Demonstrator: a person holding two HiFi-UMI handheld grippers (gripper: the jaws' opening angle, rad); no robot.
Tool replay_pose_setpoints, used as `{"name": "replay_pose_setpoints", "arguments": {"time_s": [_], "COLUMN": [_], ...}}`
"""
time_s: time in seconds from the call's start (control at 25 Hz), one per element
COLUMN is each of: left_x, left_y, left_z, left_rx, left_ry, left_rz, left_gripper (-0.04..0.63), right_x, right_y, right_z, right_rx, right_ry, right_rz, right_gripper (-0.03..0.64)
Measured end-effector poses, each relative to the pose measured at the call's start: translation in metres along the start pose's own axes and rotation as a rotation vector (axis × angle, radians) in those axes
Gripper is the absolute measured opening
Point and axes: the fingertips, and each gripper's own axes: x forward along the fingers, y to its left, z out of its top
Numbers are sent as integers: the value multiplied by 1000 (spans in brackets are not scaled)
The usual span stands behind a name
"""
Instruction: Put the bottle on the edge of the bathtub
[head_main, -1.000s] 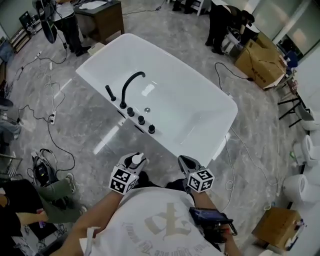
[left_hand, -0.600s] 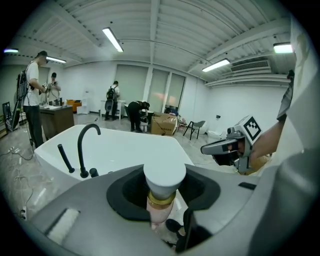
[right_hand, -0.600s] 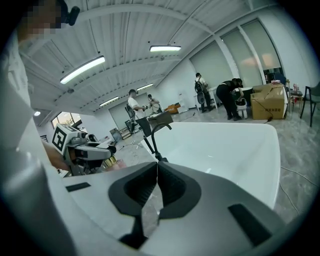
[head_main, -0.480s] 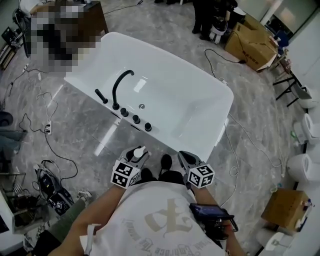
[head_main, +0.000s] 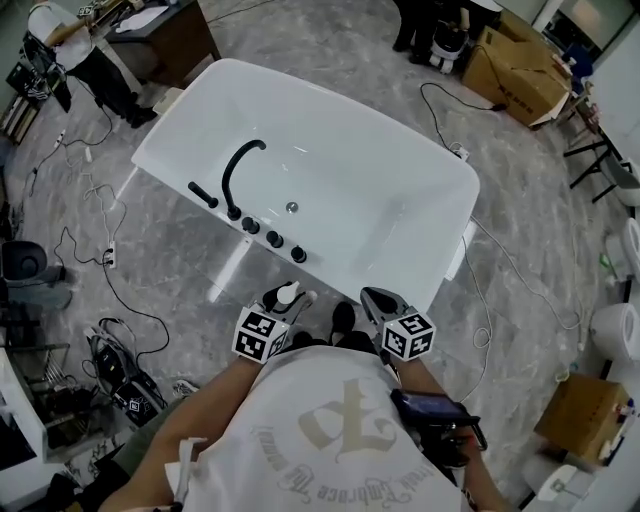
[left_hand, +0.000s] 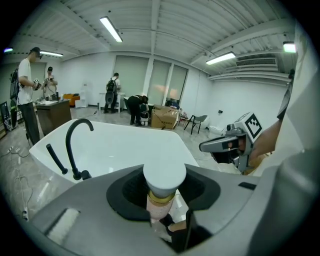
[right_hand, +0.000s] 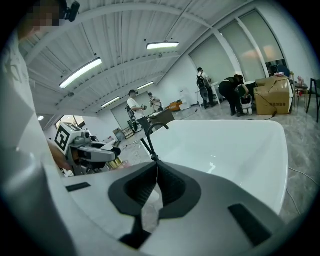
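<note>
A small bottle (left_hand: 161, 201) with a white cap (head_main: 288, 293), a gold collar and a pinkish body stands upright between the jaws of my left gripper (head_main: 287, 303), which is shut on it. In the left gripper view the left gripper (left_hand: 163, 187) hides the lower part of the bottle. The white bathtub (head_main: 400, 160) lies just ahead, its near rim (head_main: 345, 285) a short way beyond both grippers. My right gripper (head_main: 376, 301) hovers beside the left one, shut and empty. In the right gripper view the right gripper (right_hand: 155, 169) has its pads touching, and the left gripper (right_hand: 98, 151) shows at the left.
A black arched faucet (head_main: 236, 172) and several black knobs (head_main: 273, 238) stand on the tub's near-left rim. Cables (head_main: 95, 262) trail over the marble floor at left. Cardboard boxes (head_main: 525, 68), a desk (head_main: 170, 30), standing people (head_main: 85, 50) and white toilets (head_main: 615, 330) ring the room.
Both grippers have moved a little closer to the tub's near rim, the bottle still held in the left one. The head view has swung, so the tub sits differently in frame.
</note>
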Motion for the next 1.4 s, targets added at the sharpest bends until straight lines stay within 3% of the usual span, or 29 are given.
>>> {"name": "replay_pose_setpoints", "arguments": {"time_s": [0.68, 1.4], "left_x": [95, 161], "left_y": [17, 27], "left_z": [5, 5], "left_rx": [-36, -37], "left_ry": [105, 196], "left_rz": [65, 126], "left_gripper": [152, 153], "right_x": [14, 17], "right_y": [-72, -105], "right_z": [8, 4], "right_rx": [6, 28], "right_ry": [76, 131], "right_rz": [50, 99], "right_gripper": [6, 6]}}
